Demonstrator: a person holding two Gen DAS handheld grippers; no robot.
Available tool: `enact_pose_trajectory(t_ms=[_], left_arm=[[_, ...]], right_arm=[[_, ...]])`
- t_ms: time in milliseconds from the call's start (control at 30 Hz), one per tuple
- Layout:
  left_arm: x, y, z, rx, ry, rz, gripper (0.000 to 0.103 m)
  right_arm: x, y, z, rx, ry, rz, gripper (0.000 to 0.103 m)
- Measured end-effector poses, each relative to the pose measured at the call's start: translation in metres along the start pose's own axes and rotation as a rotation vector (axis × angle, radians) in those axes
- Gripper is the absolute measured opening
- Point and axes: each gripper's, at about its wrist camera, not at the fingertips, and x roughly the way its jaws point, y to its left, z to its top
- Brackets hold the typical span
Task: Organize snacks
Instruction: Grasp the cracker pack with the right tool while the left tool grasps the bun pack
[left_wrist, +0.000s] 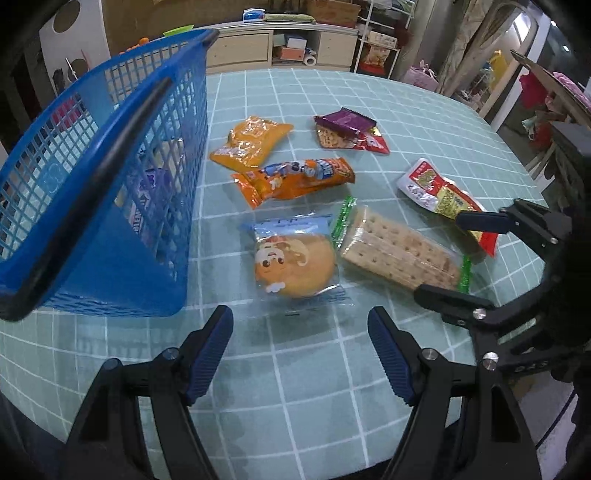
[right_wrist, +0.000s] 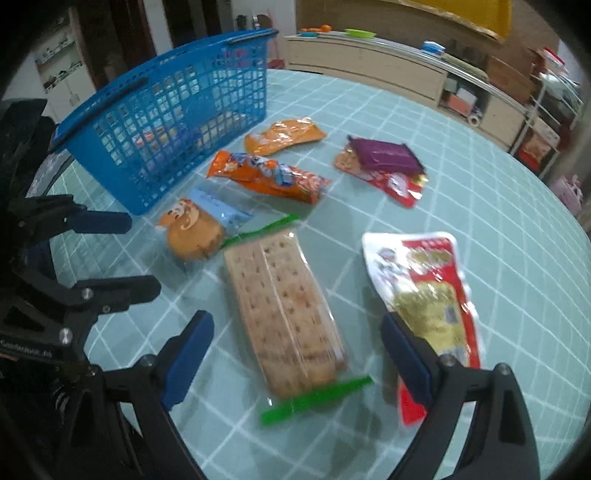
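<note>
My left gripper (left_wrist: 299, 325) is open and holds nothing, with a round bun packet (left_wrist: 295, 262) just ahead of its tips. My right gripper (right_wrist: 297, 325) is wide open over a clear cracker pack (right_wrist: 284, 314) with green ends. The pack lies between the jaws and the pads do not touch it. A red, white and yellow packet (right_wrist: 424, 288) lies against the right finger. A blue mesh basket (left_wrist: 110, 184) with some packets inside stands at the left. In the right wrist view the left gripper (right_wrist: 110, 254) hovers by the bun (right_wrist: 192, 232).
On the teal checked tablecloth (left_wrist: 295, 387) farther back lie a yellow-orange packet (left_wrist: 251, 142), a long orange packet (left_wrist: 295, 179) and a purple bar (left_wrist: 347, 122) on a red packet (left_wrist: 369, 142). The round table's edge curves at the right. Shelving stands behind.
</note>
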Motion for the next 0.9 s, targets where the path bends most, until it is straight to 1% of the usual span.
enact_pose_trajectory(t_ms=[100, 167, 233, 300, 367, 467, 600, 667, 833, 900], left_arm=[[0.003, 0.003, 0.001, -0.002, -0.007, 0.011, 0.074], [0.004, 0.005, 0.001, -0.004, -0.006, 0.012, 0.074], [0.006, 0.005, 0.001, -0.002, 0.001, 0.017, 0.074], [0.006, 0.004, 0.002, 0.000, -0.004, 0.020, 0.074], [0.005, 0.003, 0.003, 0.009, -0.012, 0.015, 0.074], [0.007, -0.002, 0.004, 0.021, -0.017, 0.008, 0.074], [0.013, -0.005, 0.008, 0.032, -0.010, 0.008, 0.074], [0.018, -0.007, 0.012, 0.046, -0.005, 0.011, 0.074], [0.028, -0.010, 0.023, 0.056, 0.000, 0.039, 0.074], [0.035, -0.009, 0.027, 0.033, 0.029, 0.021, 0.074]], right_arm=[[0.014, 0.003, 0.004, -0.040, 0.019, 0.007, 0.092], [0.022, 0.003, 0.004, -0.049, 0.041, 0.011, 0.085], [0.022, 0.004, 0.003, -0.059, 0.032, 0.013, 0.082], [0.021, 0.007, 0.002, -0.072, 0.030, 0.002, 0.075], [0.017, 0.010, 0.001, -0.077, 0.030, -0.014, 0.064], [0.011, 0.007, -0.005, -0.026, 0.043, -0.033, 0.062], [0.000, -0.006, -0.018, 0.122, 0.047, -0.071, 0.061], [-0.004, -0.007, -0.024, 0.161, 0.045, -0.093, 0.061], [-0.016, -0.010, -0.040, 0.252, 0.010, -0.104, 0.061], [-0.019, -0.013, -0.041, 0.303, -0.018, -0.104, 0.061]])
